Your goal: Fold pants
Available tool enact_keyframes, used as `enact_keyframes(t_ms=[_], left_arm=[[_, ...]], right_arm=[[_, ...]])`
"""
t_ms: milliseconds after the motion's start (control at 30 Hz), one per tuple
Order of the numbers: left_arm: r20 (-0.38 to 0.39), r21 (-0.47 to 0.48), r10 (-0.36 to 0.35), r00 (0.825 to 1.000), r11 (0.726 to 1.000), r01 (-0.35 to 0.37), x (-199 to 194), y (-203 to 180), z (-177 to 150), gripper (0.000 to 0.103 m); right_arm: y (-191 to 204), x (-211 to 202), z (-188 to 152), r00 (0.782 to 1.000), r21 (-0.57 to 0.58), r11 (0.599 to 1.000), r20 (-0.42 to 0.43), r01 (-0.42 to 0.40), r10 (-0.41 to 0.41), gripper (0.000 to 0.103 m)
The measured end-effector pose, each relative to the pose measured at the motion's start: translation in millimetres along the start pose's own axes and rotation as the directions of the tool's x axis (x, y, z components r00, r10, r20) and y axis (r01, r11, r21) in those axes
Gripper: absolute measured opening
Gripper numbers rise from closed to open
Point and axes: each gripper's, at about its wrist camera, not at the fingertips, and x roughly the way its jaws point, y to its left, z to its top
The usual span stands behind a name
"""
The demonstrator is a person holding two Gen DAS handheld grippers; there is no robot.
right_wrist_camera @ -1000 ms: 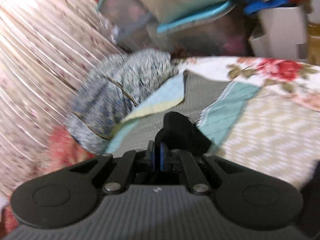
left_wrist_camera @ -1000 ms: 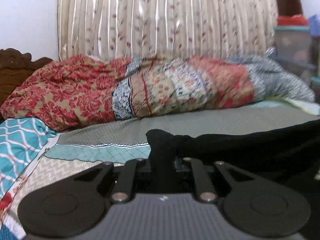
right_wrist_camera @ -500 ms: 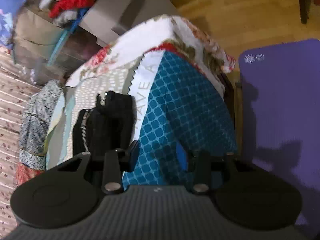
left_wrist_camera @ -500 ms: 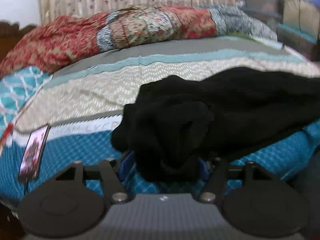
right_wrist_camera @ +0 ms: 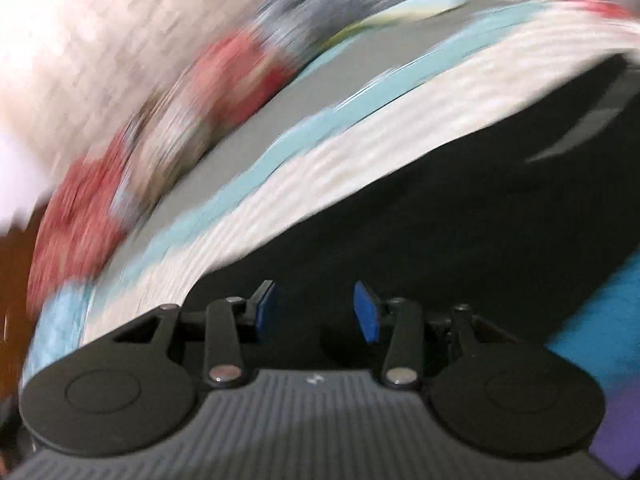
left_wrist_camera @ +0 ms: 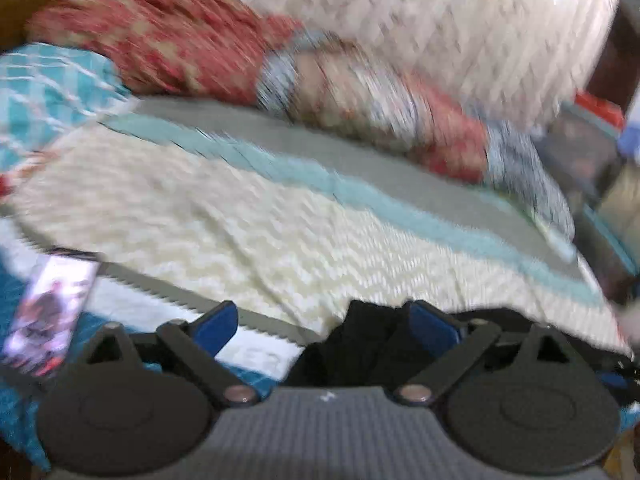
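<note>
The black pants (right_wrist_camera: pixel 460 208) lie on the bed near its front edge. In the right wrist view they spread as a dark mass right of and under my right gripper (right_wrist_camera: pixel 316 312), which is open with its blue pads apart over the fabric. In the left wrist view a bunched end of the pants (left_wrist_camera: pixel 360 340) sits low between the fingers of my left gripper (left_wrist_camera: pixel 326 326), nearer the right pad. That gripper is wide open and holds nothing. Both views are blurred by motion.
The bed has a patterned cover with cream (left_wrist_camera: pixel 240 216), teal and grey bands. A red floral blanket roll (left_wrist_camera: pixel 180 36) lies along the far side by the curtain. A phone (left_wrist_camera: pixel 48 312) lies at the bed's front left.
Both grippers were shut on the pants a second ago, then opened and let go. Both cameras have swung since; the pants now lie on the bed near its front edge.
</note>
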Motion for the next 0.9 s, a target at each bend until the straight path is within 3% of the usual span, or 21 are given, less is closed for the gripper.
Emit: enact_keyframes(t_ms=[33, 100, 133, 167, 233, 300, 333, 367, 400, 433, 500, 533, 633, 667, 733, 800, 900], left_arm=[[-0.069, 0.004, -0.033, 0.997, 0.999, 0.033, 22, -1, 3, 0.096], [-0.212, -0.025, -0.103, 0.972, 0.995, 0.100, 65, -4, 5, 0.087], [-0.257, -0.036, -0.112, 0.960, 0.994, 0.107, 81, -7, 3, 0.059], [-0.283, -0.024, -0.094, 0.954, 0.996, 0.091, 93, -11, 2, 0.020], [-0.267, -0.046, -0.104, 0.958, 0.994, 0.096, 92, -15, 2, 0.011], [-0.135, -0.076, -0.166, 0.977, 0.985, 0.157, 65, -13, 16, 0.008], [-0.020, -0.072, -0.171, 0.985, 0.983, 0.169, 44, -9, 26, 0.005], [0.106, -0.064, -0.150, 0.983, 0.985, 0.157, 22, -5, 33, 0.006], [0.220, -0.062, -0.114, 0.969, 0.989, 0.131, 3, 1, 38, 0.007], [0.288, -0.077, -0.049, 0.957, 0.994, 0.074, -5, 10, 44, 0.011], [0.267, -0.117, 0.075, 0.961, 0.992, -0.045, 3, 26, 52, 0.011], [0.202, -0.153, 0.102, 0.974, 0.986, -0.071, 13, 40, 54, 0.011], [0.134, -0.249, 0.060, 0.989, 0.968, -0.025, 16, 76, 37, 0.013], [0.128, -0.254, 0.071, 0.989, 0.966, -0.037, 13, 80, 29, 0.018], [0.114, -0.272, 0.083, 0.990, 0.961, -0.049, 3, 88, 9, 0.027], [0.085, -0.299, 0.052, 0.995, 0.954, -0.024, -3, 95, -10, 0.028], [0.047, -0.322, 0.000, 0.999, 0.947, 0.016, -13, 97, -40, 0.029]], right_arm=[[18, 17, -5, 0.999, -0.037, 0.999, -0.038, -0.021, 0.020, 0.046], [51, 48, -16, 0.993, -0.086, 0.995, -0.111, -0.051, 0.042, 0.046], [62, 61, -20, 0.989, -0.099, 0.993, -0.139, -0.063, 0.049, 0.046], [72, 74, -27, 0.983, -0.110, 0.991, -0.175, -0.073, 0.053, 0.046], [91, 95, -40, 0.968, -0.139, 0.988, -0.250, -0.068, 0.032, 0.047], [108, 98, -53, 0.969, -0.200, 0.978, -0.247, -0.051, 0.000, 0.047], [115, 97, -55, 0.971, -0.227, 0.972, -0.241, -0.054, -0.003, 0.048], [118, 94, -59, 0.970, -0.237, 0.970, -0.242, -0.056, -0.004, 0.048], [119, 98, -58, 0.969, -0.234, 0.971, -0.247, -0.056, -0.004, 0.048], [115, 98, -57, 0.968, -0.225, 0.973, -0.251, -0.056, -0.003, 0.048], [119, 105, -54, 0.967, -0.226, 0.973, -0.256, -0.048, -0.012, 0.048], [122, 103, -53, 0.966, -0.243, 0.969, -0.258, -0.044, -0.021, 0.049], [135, 89, -45, 0.976, -0.317, 0.945, -0.218, -0.084, 0.013, 0.052], [146, 85, -43, 0.981, -0.350, 0.931, -0.192, -0.106, 0.039, 0.056], [166, 78, -41, 0.983, -0.419, 0.896, -0.160, -0.149, 0.088, 0.079], [193, 82, -39, 0.975, -0.500, 0.840, -0.166, -0.209, 0.144, 0.086], [240, 106, -37, 0.952, -0.606, 0.736, -0.233, -0.300, 0.197, 0.087]])
